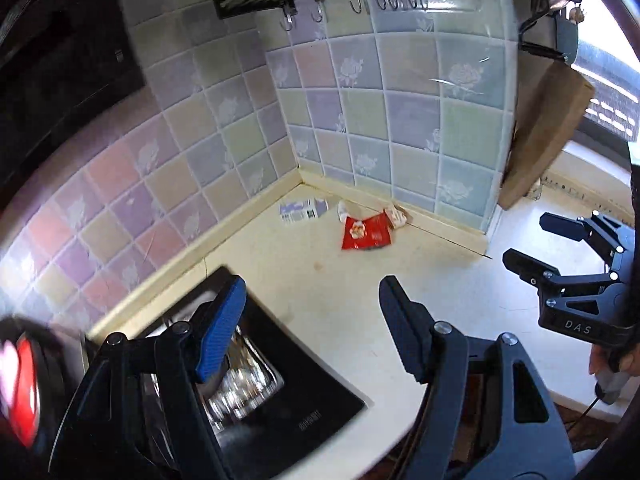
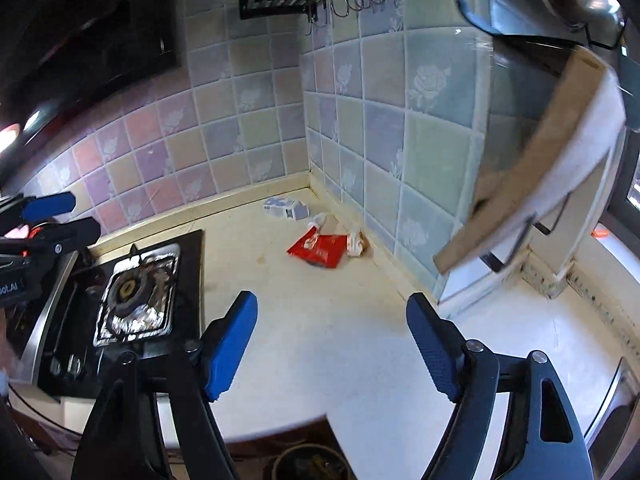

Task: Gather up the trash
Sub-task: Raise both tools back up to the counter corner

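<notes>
Evidently light litter | red wrapper (image 2: 318, 251) flat, thin, slippery on counter (image 2: 320, 340): pinch its raised edge | left gripper (image 1: 312, 320), right gripper (image 2: 332, 340) both wide open, empty

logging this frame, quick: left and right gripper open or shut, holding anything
Left gripper: open, nothing between the fingers.
Right gripper: open, nothing between the fingers; trash not yet touched.

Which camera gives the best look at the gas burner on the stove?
The right wrist view: the gas burner sits in full sight, ringed by crumpled foil. In the left wrist view the left hand-held gripper covers most of it, leaving only blurred foil.
</notes>
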Tool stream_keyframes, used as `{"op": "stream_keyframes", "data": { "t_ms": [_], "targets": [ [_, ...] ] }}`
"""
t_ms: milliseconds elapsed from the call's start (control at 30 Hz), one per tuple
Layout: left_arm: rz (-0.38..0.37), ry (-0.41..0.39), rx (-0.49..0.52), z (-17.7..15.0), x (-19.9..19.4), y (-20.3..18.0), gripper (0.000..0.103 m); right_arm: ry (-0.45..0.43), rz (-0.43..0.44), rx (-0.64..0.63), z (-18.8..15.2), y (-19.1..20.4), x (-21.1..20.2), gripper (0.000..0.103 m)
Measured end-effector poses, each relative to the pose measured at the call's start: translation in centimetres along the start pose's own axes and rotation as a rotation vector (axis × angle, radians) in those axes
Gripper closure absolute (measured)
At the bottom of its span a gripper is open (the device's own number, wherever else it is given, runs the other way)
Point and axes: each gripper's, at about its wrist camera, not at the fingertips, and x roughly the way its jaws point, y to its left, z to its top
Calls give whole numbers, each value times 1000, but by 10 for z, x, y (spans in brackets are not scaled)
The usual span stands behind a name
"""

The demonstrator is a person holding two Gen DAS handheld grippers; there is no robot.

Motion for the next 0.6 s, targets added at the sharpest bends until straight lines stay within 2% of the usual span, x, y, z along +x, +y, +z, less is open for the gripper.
{"op": "stream_keyframes", "data": {
  "t_ms": [133, 267, 300, 467, 600],
  "targets": [
    [-50, 32, 127, 45, 71, 28, 36, 38, -39, 13, 33, 6, 59, 37],
    [-108, 78, 220, 70, 143, 49, 36, 110, -75, 51, 63, 6, 136, 42],
    [-127, 96, 255, 78, 171, 55, 36, 130, -88, 63, 71, 5, 156, 42],
    [-191, 180, 358, 85, 275, 70, 36, 217, -118, 103, 91, -1, 245, 42],
    [-236, 242, 420, 85, 354, 77, 36, 256, -163, 95, 92, -1, 297, 42]
  ]
}}
